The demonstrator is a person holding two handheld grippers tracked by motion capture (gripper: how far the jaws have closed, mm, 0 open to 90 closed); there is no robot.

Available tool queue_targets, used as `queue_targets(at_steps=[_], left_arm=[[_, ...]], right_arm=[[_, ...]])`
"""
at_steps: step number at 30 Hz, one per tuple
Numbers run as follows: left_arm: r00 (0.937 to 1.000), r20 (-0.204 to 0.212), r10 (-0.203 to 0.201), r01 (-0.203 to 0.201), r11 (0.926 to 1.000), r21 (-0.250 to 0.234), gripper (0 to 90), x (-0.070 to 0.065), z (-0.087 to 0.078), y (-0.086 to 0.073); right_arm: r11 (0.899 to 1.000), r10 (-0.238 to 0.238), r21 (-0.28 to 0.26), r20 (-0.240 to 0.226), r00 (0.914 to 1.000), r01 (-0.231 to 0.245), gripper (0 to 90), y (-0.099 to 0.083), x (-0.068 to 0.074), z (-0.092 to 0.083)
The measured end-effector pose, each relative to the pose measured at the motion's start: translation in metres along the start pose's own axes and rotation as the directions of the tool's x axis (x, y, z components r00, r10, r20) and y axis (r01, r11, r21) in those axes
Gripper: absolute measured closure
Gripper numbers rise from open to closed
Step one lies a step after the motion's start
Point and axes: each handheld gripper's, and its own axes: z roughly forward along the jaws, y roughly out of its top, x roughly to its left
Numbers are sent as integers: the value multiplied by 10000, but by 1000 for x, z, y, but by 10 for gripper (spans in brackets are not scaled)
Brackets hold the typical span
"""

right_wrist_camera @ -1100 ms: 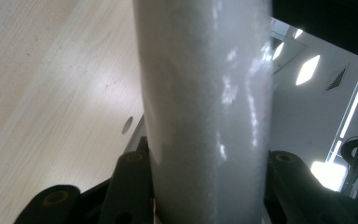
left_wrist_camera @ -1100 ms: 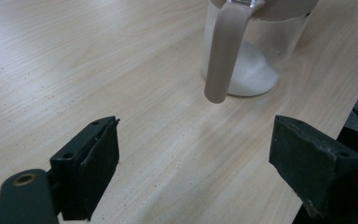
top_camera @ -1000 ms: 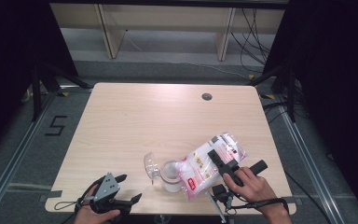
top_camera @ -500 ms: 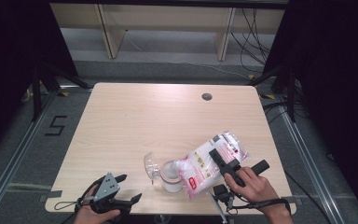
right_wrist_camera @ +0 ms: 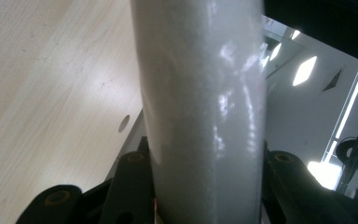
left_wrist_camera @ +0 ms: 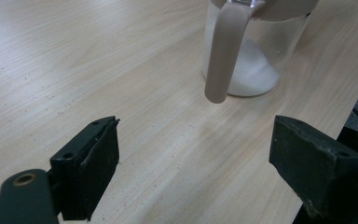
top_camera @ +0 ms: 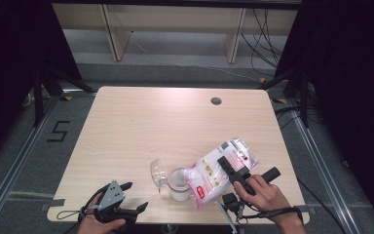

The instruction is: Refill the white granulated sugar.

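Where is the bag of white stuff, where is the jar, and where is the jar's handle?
bag (top_camera: 209, 176), high view, on the clear white-filled middle of the bag.
jar (left_wrist_camera: 256, 70), left gripper view, on its glass wall above the white heap inside.
handle (left_wrist_camera: 223, 56), left gripper view, on the middle of the beige strip.

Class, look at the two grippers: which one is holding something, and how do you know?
The right gripper: its jaws clamp the white bag, tilted over the jar. The left gripper stands open on nothing.
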Motion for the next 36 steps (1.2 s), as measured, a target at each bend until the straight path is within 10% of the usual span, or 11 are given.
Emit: queue_targets(at_steps=[36], left_arm=[[10000, 3, -31, 31, 10000, -7, 155, 0, 0, 0]], right_arm=[[10000, 54, 53, -105, 9999, -53, 673, -3, -2, 0]])
